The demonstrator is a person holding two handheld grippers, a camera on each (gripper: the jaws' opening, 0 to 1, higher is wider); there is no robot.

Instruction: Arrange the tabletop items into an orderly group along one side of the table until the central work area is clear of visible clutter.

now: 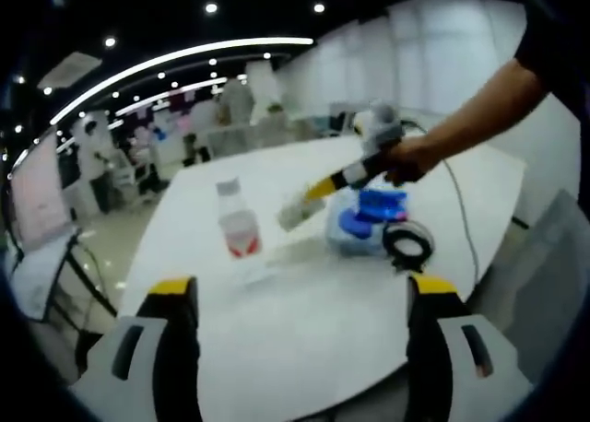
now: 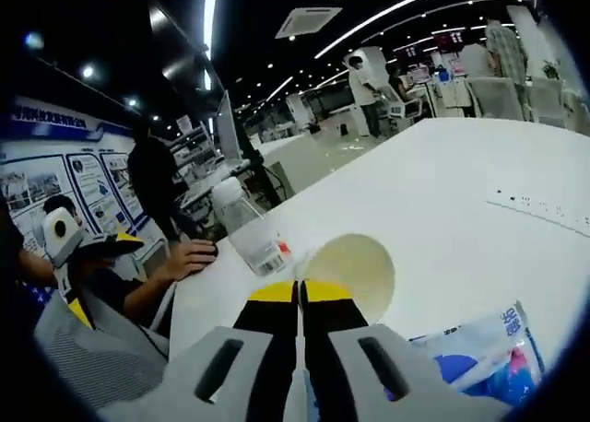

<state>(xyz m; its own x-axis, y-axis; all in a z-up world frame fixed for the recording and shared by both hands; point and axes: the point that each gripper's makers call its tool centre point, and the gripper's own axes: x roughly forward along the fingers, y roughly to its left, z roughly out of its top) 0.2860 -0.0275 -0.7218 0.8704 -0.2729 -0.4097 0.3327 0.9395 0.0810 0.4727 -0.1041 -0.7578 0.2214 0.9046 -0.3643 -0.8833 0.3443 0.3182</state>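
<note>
Clear plastic bottle (image 1: 239, 227) stands upright on the smooth white table (image 1: 304, 330) between the spread left gripper (image 1: 302, 302) jaws, while the right gripper (image 2: 299, 291) pinches a pale round cup (image 2: 355, 265), its base hidden.

White tabletop (image 1: 304, 339) lies bare between the left gripper's (image 1: 300, 298) wide-apart jaws and out to 12 o'clock. Clear plastic bottle with red label (image 1: 239, 227) stands at 11 o'clock. Blue-and-clear plastic bag (image 1: 364, 221) and black coiled cable (image 1: 407, 242) sit together at 1 o'clock; the right gripper (image 1: 297, 210) and a hand (image 1: 406, 159) reach in above them.
</note>
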